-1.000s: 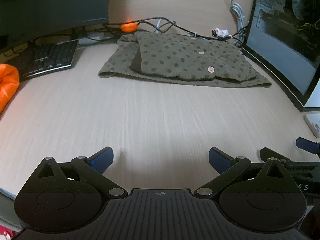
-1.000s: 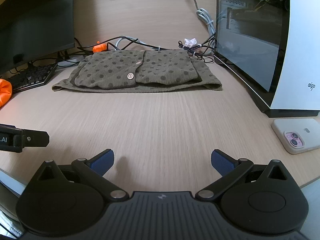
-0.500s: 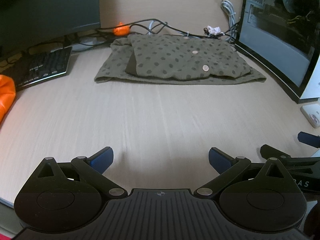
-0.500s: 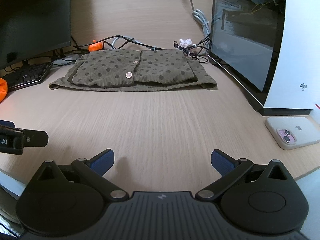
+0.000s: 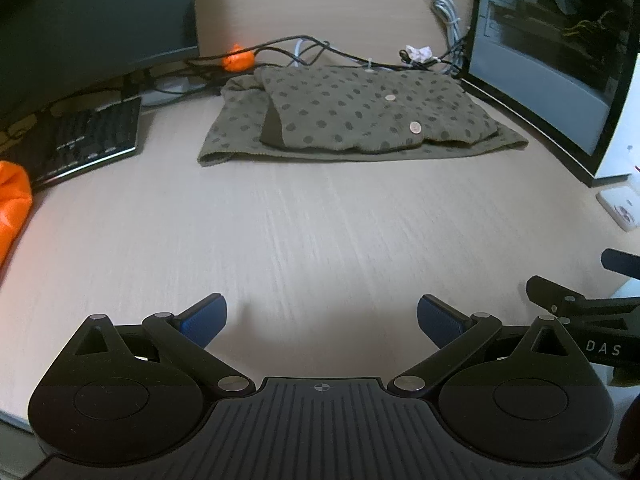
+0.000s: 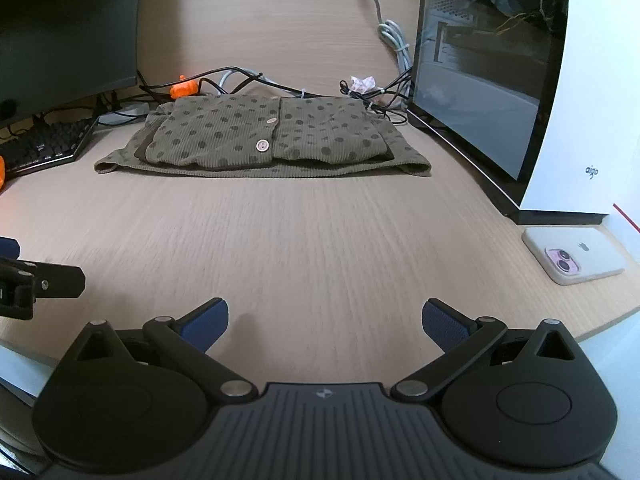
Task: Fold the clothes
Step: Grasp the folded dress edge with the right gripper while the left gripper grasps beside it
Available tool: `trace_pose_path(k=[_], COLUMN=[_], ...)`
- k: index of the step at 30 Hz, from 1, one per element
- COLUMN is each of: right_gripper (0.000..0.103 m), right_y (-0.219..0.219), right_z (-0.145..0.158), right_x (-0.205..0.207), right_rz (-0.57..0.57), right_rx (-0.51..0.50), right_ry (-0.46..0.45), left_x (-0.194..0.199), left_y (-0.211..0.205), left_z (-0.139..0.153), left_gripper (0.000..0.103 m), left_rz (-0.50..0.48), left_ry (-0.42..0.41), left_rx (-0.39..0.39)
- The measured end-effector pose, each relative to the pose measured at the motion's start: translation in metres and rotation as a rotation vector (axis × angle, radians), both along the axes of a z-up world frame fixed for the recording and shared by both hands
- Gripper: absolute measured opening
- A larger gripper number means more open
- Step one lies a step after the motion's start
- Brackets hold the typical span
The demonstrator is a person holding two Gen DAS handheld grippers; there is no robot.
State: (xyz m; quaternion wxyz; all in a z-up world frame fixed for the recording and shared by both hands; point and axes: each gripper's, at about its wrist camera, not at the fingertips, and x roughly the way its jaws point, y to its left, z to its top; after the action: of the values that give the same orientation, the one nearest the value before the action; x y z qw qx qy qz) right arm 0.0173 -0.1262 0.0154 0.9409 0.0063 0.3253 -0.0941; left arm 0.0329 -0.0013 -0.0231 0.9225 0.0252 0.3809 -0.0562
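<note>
We see both tools, left (image 5: 319, 317) and right (image 6: 325, 317), spread wide and empty above the tabletop (image 6: 312, 236). The cardigan (image 6: 264, 138), apparently folded, lies well ahead beside the keyboard (image 5: 86, 138).

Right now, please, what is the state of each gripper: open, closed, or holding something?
Left gripper: open, holding nothing, above the light wooden desk.
Right gripper: open, holding nothing.
</note>
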Motion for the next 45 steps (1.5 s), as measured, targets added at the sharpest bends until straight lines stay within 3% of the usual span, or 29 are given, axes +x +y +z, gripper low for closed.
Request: trace_pose_path(k=[11,14,19,26,31,35,38,45], right_gripper=[0.103,0.103,0.103,0.103,0.103,0.103,0.103,0.103], right_y=[-0.013,-0.032,-0.056,-0.063,-0.056,-0.076,-0.081,-0.073], right_z=[0.037,0.045,0.048,0.024,0.006,0.036,0.041,0.023], right_x=[0.01,0.035,0.097,0.178,0.22,0.247,0.261,0.253], right_rz=[0.027,0.064,0.147,0.296,0.401,0.282,0.279,0.449], right_rx=[-0.031,-0.02,-0.076,-0.218,-0.338,-0.244,-0.225,-0.248], right_ry=[-0.007,-0.007,-0.018,0.01,0.009,-0.112,-0.113,-0.029], left_x=[0.018,0.036,0.071,0.112,0.135,0.155,0.176,0.239], left_y=[0.006,0.004,-0.009,-0.02,-0.02,-0.027,-0.041,-0.023], left_z=[0.002,0.006,0.021,0.041,0.041,0.04,0.034,0.054], left_gripper=[0.103,0.103,0.103,0.103,0.103,0.103,0.103,0.103], left_rz=[-0.023,-0.008,-0.013,0.017,0.018,-0.059,-0.129,0.076], left_ry=[0.03,0.035,-0.037,-0.098,-0.073,-0.066,-0.092,-0.226], left_rx=[-0.047,-0.079,-0.086,0.011,0.064,0.107,0.198,0.377])
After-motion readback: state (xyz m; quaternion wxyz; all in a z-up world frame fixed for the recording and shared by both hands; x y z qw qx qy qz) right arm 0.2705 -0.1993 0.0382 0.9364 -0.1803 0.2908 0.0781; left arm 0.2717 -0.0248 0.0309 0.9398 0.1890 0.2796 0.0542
